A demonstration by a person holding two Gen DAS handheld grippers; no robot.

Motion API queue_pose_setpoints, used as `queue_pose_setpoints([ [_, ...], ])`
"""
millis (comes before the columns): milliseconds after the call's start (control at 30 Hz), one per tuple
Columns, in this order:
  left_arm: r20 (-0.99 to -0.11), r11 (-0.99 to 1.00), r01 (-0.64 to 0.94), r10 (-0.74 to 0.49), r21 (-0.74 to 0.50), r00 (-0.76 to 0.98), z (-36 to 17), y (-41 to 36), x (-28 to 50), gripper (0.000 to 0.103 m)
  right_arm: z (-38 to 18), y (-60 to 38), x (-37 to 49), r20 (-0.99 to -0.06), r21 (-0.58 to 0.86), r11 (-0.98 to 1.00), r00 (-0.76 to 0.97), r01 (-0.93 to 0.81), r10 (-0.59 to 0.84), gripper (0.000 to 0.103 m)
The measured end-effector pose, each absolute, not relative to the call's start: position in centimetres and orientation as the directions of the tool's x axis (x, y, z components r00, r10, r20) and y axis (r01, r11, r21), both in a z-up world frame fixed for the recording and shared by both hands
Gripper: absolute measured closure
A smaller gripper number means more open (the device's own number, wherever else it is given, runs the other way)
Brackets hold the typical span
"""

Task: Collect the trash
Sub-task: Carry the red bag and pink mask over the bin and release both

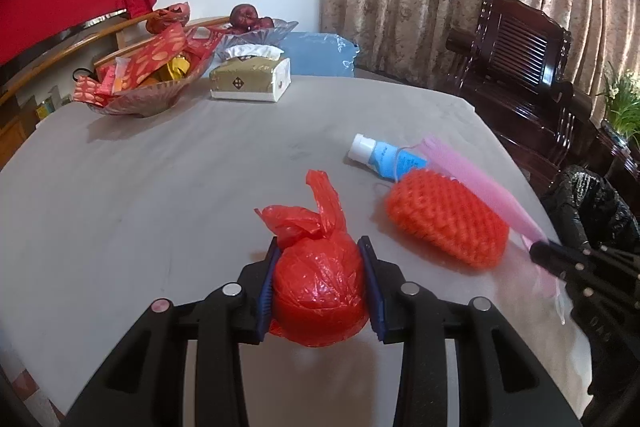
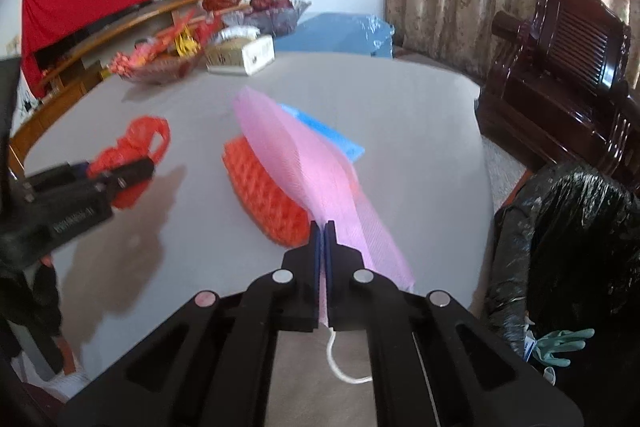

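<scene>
A knotted red plastic bag [image 1: 320, 291] is clamped between the pads of the left gripper [image 1: 320, 259], near edge of the grey table [image 1: 160, 167]. To its right, a pink mesh sleeve [image 2: 296, 163] is pinched flat by the right gripper [image 2: 324, 227], lying over an orange foam net [image 2: 264, 191]; a blue tube [image 1: 384, 155] lies just beyond.

One red bag [image 1: 320, 291], one tube [image 1: 384, 157], two bowls [image 1: 140, 99].

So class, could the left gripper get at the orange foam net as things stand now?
Probably not yet. The left gripper is shut on the red bag, so its jaws are full. The orange foam net lies close by on the table, though the pink mesh rests partly over it.
</scene>
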State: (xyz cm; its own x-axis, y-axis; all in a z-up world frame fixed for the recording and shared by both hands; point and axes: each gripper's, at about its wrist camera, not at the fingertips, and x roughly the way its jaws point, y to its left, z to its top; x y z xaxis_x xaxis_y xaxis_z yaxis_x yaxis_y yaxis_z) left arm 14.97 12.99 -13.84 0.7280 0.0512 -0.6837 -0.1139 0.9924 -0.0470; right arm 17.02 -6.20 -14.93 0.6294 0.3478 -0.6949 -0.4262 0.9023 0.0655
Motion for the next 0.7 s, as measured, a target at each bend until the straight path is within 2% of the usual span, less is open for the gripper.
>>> queue_pose_setpoints([
  [700,-0.589,0.997,-0.022,-0.029,-0.08,0.807,-8.3,7.9,14.2,0.066,-7.5,-10.1,14.8,-0.572,0.123,0.918,0.729,-0.377,0.376,0.102],
])
